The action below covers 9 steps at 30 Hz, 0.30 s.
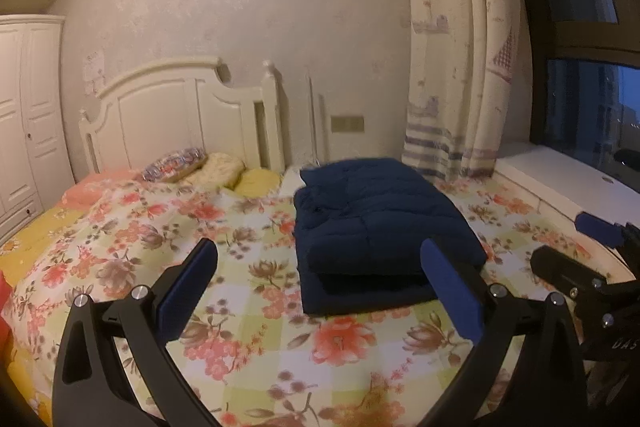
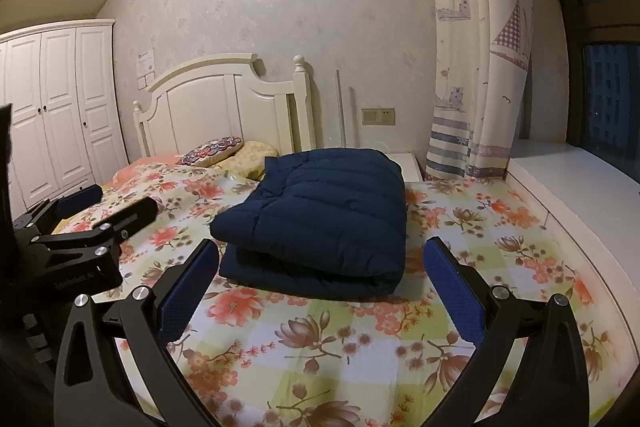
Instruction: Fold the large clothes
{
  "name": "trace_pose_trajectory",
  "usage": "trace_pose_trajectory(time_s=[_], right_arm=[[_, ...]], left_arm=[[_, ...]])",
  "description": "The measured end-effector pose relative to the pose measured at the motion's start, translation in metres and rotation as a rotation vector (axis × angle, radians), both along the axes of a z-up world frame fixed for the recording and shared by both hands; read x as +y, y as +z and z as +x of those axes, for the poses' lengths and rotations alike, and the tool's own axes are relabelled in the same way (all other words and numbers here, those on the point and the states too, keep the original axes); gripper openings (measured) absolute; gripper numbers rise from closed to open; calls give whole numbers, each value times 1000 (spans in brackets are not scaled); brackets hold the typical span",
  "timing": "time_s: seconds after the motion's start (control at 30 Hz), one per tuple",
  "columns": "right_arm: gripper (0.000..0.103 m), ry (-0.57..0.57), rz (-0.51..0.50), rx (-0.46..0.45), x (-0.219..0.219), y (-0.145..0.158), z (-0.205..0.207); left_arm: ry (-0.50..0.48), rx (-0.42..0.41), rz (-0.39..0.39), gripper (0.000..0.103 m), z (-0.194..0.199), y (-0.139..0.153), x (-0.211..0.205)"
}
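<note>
A dark navy quilted jacket lies folded into a thick rectangle on the floral bedspread; it also shows in the right wrist view. My left gripper is open and empty, held above the bed just in front of the jacket's near edge. My right gripper is open and empty, also a little short of the jacket's near fold. Each gripper shows at the edge of the other's view: the right one and the left one.
Pillows lie at the white headboard. A patterned curtain and a white window sill are on the right. A white wardrobe stands on the left. The bedspread spreads around the jacket.
</note>
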State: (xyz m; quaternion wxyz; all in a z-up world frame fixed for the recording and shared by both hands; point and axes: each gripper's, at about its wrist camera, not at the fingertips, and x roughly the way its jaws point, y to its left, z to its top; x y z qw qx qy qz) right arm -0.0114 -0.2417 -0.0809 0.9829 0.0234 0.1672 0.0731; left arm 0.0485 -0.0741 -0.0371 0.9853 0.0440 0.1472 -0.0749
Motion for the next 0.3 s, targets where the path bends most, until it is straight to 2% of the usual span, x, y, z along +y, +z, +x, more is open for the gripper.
trace_pose_trajectory(time_s=[0.1,0.2,0.3], right_arm=[[98,-12,4,22,-4,-8,6],[98,-23,1,46,-8,-16,13],[98,-90,-58,88,-29,-17,27]], left_arm=[[-35,30,-4,101,9,-5,-2],[-43,112,-12,101,29,-14,3],[-11,185,9,101,58,-28,21]])
